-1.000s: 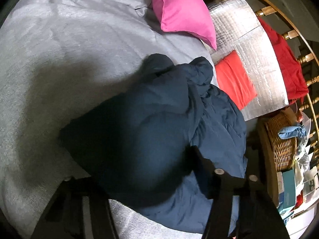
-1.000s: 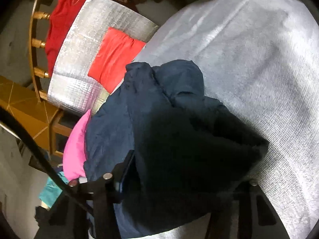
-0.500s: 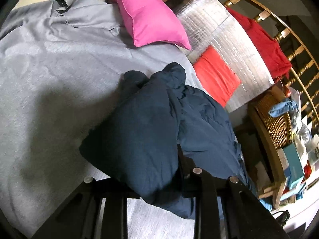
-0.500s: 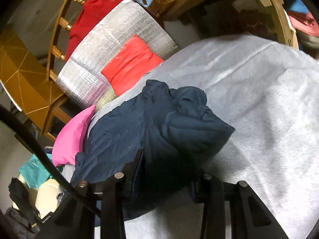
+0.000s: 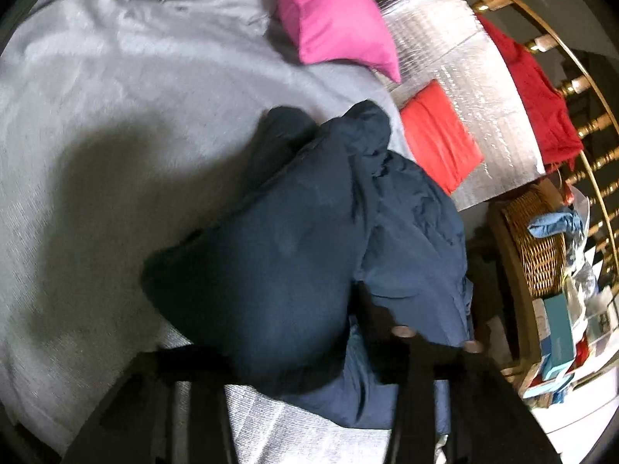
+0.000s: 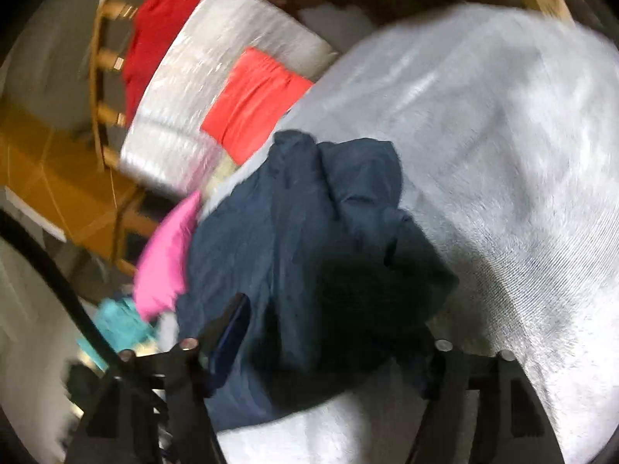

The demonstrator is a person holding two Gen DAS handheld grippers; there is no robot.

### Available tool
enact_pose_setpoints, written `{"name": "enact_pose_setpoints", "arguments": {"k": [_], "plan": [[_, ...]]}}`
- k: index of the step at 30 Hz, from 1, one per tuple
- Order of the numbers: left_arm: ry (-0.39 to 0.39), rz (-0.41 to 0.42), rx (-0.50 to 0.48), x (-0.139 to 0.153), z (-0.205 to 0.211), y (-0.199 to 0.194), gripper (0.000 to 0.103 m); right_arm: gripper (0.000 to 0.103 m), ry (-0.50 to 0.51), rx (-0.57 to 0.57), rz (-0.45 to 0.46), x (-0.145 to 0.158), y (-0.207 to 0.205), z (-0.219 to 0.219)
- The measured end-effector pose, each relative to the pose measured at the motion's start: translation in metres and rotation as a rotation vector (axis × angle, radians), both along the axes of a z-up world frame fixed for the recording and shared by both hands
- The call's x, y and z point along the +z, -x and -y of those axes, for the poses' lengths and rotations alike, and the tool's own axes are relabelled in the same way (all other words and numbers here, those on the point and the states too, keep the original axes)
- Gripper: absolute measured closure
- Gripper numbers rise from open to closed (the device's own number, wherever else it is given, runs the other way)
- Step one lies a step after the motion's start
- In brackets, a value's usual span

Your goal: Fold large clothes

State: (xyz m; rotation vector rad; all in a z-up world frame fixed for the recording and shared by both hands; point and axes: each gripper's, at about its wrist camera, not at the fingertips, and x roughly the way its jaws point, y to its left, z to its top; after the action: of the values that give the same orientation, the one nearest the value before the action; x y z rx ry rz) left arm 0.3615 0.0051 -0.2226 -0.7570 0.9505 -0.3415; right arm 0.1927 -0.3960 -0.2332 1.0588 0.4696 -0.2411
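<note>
Since half a second ago both of my claws have spread from a tighter pinch, and the dark navy crumpled garment (image 5: 294,255) now fills more of each view.

My left gripper (image 5: 286,371) sits at the bottom of the left wrist view, its jaws opening, with a thick fold of navy cloth bulging between the black fingers (image 5: 410,386); I cannot tell whether the pads still press on it, since the fabric hides them. My right gripper (image 6: 321,348) sits at the bottom of the right wrist view, jaws opening and standing wide apart, with the garment's (image 6: 309,247) lower fold lying between them; the right-hand finger (image 6: 445,363) appears clear of the cloth, though the picture is blurred.

From the claws the garment runs up to the middle of each frame in a bunched heap, resting on the pale grey woven bedspread (image 5: 116,123) that covers the left half of the left view and the right half of the right view.

Beyond it, in the left view, a bright pink pillow (image 5: 332,19) lies at top centre, a folded orange-red cloth (image 5: 441,143) rests on a silver quilted foil mat (image 5: 464,77) at upper right, a darker red cloth (image 5: 541,104) hangs by the wooden spindle rail (image 5: 580,85), and a wicker basket (image 5: 541,251) stands at the right edge.
</note>
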Motion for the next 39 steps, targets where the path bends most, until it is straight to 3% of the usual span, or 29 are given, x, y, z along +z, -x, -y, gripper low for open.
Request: {"name": "enact_pose_setpoints", "arguments": {"k": [3,6,7,8,9,12,15,21,23,24,25,26,29,35,39], "plan": [[0.02,-0.026,0.014,-0.006,0.001,-0.005,0.04,0.023,-0.104,-0.046,0.042,-0.015,-0.003,0.016],[0.008,0.005,0.011,-0.006,0.005,-0.008,0.041,0.024,-0.152,-0.096,0.077,-0.024,-0.007,0.028],[-0.018,0.036,-0.001,-0.002,0.008,-0.007,0.049,0.029,-0.133,-0.096,0.089,-0.022,-0.007,0.027],[-0.043,0.06,-0.015,0.001,0.011,-0.007,0.054,0.051,-0.105,-0.094,0.086,-0.018,-0.009,0.026],[-0.067,0.079,-0.027,0.004,0.014,-0.006,0.061,0.059,-0.058,-0.094,0.069,-0.014,-0.009,0.022],[-0.138,0.134,-0.06,0.013,0.019,-0.003,0.072,0.065,0.119,-0.09,0.028,0.008,-0.014,0.006],[-0.124,0.143,-0.067,0.017,0.014,-0.001,0.076,0.068,0.24,-0.075,0.016,0.025,-0.01,-0.007],[-0.169,0.177,-0.144,0.027,0.02,0.011,0.075,0.068,0.374,-0.085,-0.003,0.045,0.016,-0.023],[-0.192,0.145,-0.165,0.023,0.021,0.01,0.073,0.068,0.336,-0.088,-0.05,0.035,0.016,-0.013],[-0.202,0.108,-0.172,0.017,0.021,0.007,0.067,0.067,0.3,-0.082,-0.078,0.028,0.013,-0.008],[-0.199,0.077,-0.171,0.012,0.02,0.004,0.062,0.062,0.191,-0.075,-0.144,0.007,0.008,0.006],[-0.188,0.055,-0.167,0.009,0.019,0.001,0.059,0.058,0.191,-0.075,-0.144,0.007,0.008,0.006],[-0.178,-0.008,-0.16,0.005,0.011,-0.007,0.036,0.041,0.142,-0.098,-0.128,0.005,0.014,0.013],[-0.093,-0.028,-0.124,0.012,-0.026,-0.005,0.035,0.032,0.176,-0.218,-0.066,0.033,0.053,0.025],[-0.137,0.014,-0.101,0.027,-0.035,0.004,0.035,0.032,0.202,-0.234,0.002,0.054,0.065,0.029]]}}
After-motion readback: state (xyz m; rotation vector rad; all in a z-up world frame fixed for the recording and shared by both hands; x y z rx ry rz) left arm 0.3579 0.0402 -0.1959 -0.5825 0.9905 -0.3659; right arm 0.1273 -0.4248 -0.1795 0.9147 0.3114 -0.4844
